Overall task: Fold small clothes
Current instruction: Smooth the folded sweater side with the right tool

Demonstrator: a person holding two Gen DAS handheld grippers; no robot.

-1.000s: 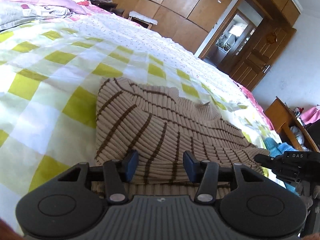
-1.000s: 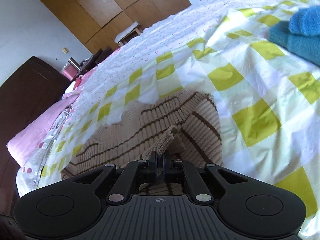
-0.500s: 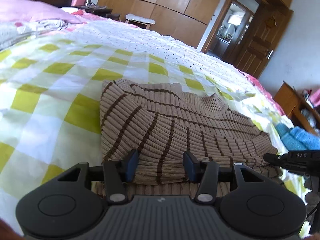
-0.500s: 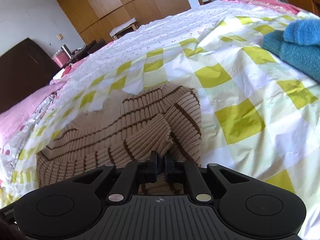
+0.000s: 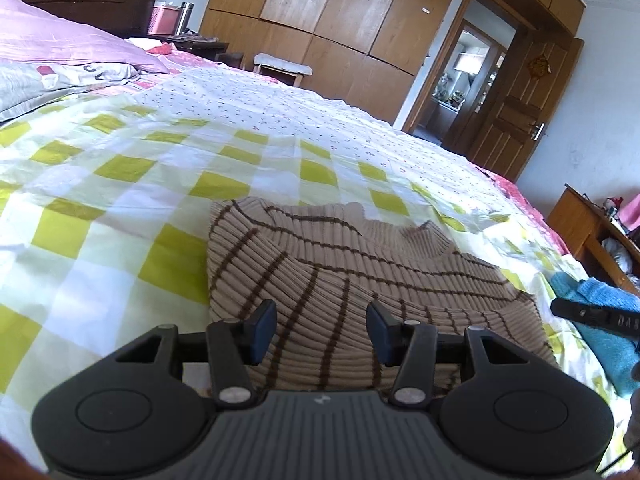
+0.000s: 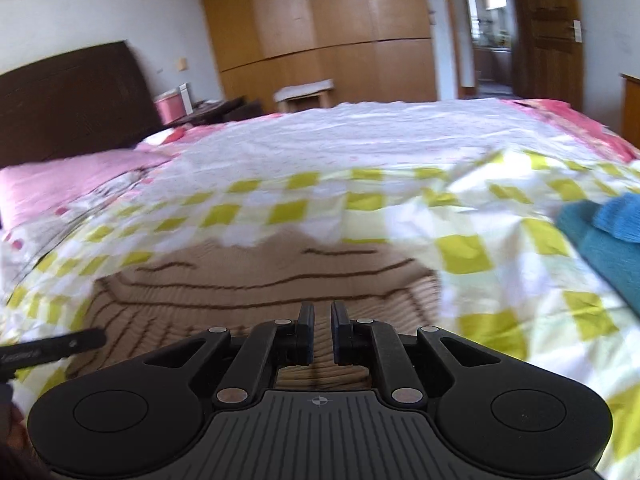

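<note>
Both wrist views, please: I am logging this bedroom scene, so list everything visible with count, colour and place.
sweater: one, beige with brown stripes, folded on the bed in front of both grippers.
bedspread: one, yellow and white checks, beneath the sweater.
towels: blue and teal stack, right of the sweater.
pillow: one, pink, at the headboard end.
wardrobe: brown wood, far wall.
door: one, brown, open.
stool: one, white-topped, beyond the bed.
left gripper: black, jaws apart over the sweater.
right gripper: black, jaws just opened slightly, nothing pinched.
</note>
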